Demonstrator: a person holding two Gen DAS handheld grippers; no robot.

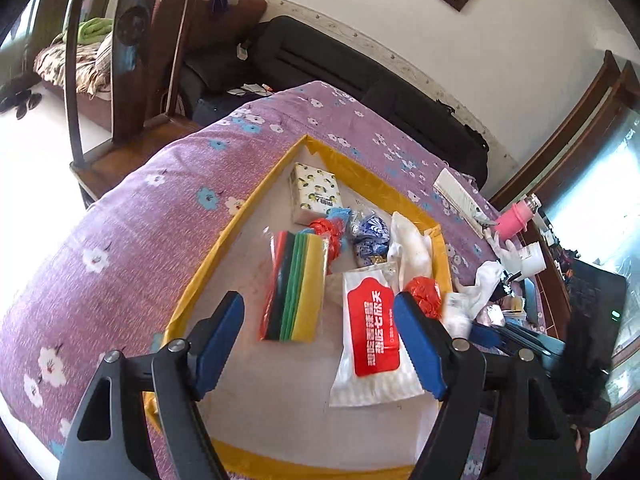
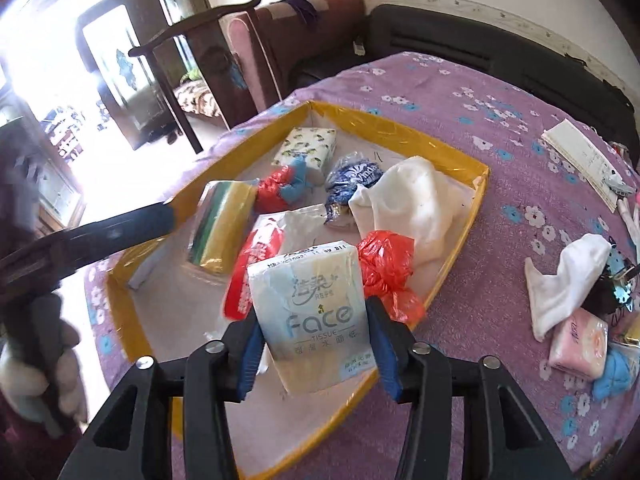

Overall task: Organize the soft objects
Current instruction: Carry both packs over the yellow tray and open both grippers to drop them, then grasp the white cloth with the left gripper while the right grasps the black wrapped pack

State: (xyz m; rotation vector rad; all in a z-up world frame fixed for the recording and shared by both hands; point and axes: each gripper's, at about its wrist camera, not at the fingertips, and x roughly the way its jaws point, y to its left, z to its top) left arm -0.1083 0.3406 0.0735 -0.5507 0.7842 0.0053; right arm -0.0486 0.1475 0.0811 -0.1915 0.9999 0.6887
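Observation:
A yellow-rimmed tray (image 1: 256, 196) (image 2: 456, 276) on the purple bedspread holds several soft items: a sponge pack (image 1: 296, 284) (image 2: 224, 228), a lemon-print tissue pack (image 1: 316, 194) (image 2: 308, 146), a red-label wet-wipe pack (image 1: 372, 332) (image 2: 252, 260), a blue-white bag (image 1: 370, 236) (image 2: 348, 180), a white cloth (image 1: 408, 244) (image 2: 416, 200) and red plastic bags (image 1: 424, 296) (image 2: 384, 268). My left gripper (image 1: 320, 344) is open and empty above the tray. My right gripper (image 2: 316, 344) is shut on a "Face" tissue pack (image 2: 312, 316), held above the tray's near edge.
Outside the tray to the right lie a white cloth (image 2: 568, 280), a pink tissue pack (image 2: 580, 340), a blue item (image 2: 616, 372) and a white paper box (image 2: 584, 160). A wooden chair (image 1: 132, 80) stands at the bed's far left. A black case (image 1: 360, 80) lies along the wall.

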